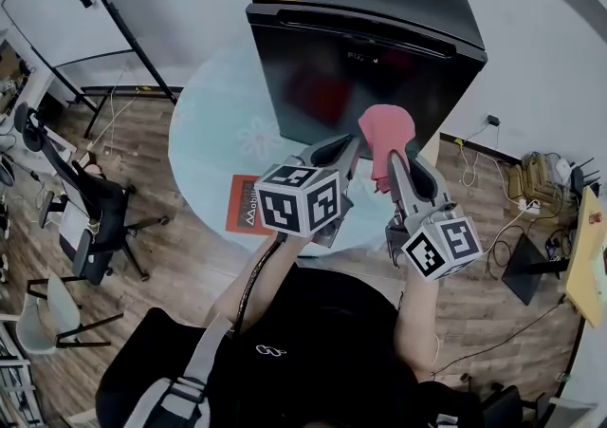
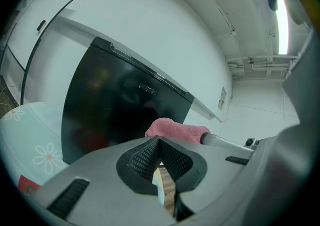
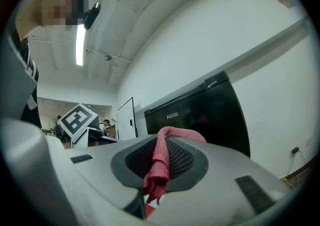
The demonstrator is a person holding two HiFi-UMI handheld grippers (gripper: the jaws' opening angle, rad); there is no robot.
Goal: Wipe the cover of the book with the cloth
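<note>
The pink cloth hangs from my right gripper, which is shut on it and held up in the air in front of the black fridge. In the right gripper view the cloth runs down between the jaws of that gripper. My left gripper is raised beside it, shut with nothing in it; the cloth shows just beyond its tips. The red-orange book lies flat on the round table below, half hidden by the left gripper's marker cube. A corner of the book shows low in the left gripper view.
The round pale blue table has flower prints. A black mini fridge stands on its far side, close to the wall. An office chair is on the wooden floor at left; cables and boxes lie at right.
</note>
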